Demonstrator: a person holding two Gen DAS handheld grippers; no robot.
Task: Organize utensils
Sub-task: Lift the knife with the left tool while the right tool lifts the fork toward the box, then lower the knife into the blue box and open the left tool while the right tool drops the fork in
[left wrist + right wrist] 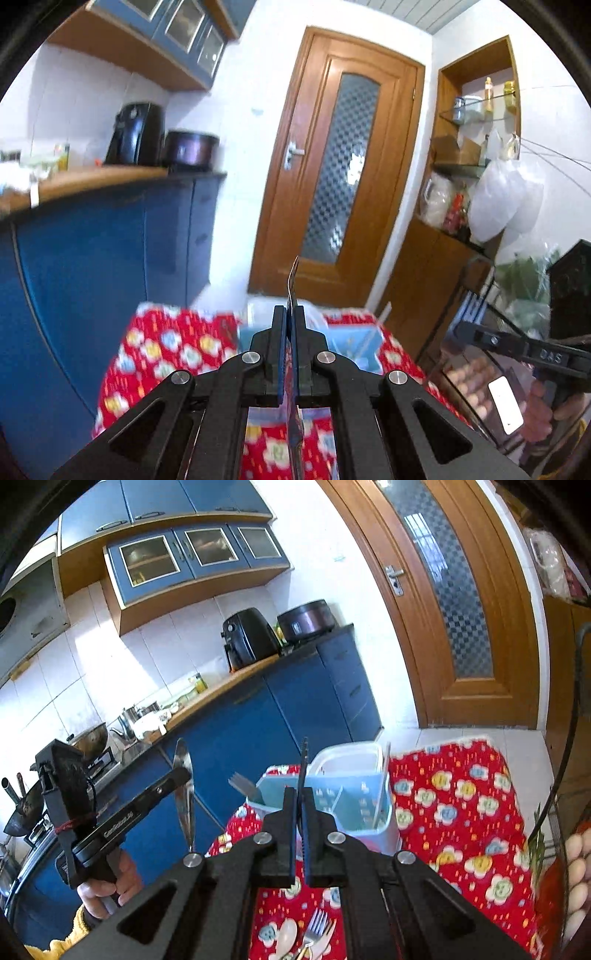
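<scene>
A: Why are both tools up in the air instead of down at the tabletop?

B: Each seems to have picked something up. The left tool is clamped tight on a thin metal knife, held edge-on, so its own camera sees only a sliver. From the right-hand camera that same knife shows as a broad shiny blade standing nearly upright in the left tool.

A: And the right one?

B: The right tool is closed on a slim dark utensil with a toothed edge; I cannot tell exactly what it is. It also stands upright between the pads.

A: Why upright?

B: My guess is the organizer. The pale blue caddy sits on the red flowered cloth just beyond the right tool, and its compartments open upward. A grey fork stands in its left compartment and a pale stick in the right, so things go in handle-down.

A: Is much left?

B: Some. A metal fork and a cream spoon lie loose on the cloth, near the bottom of the view.
</scene>
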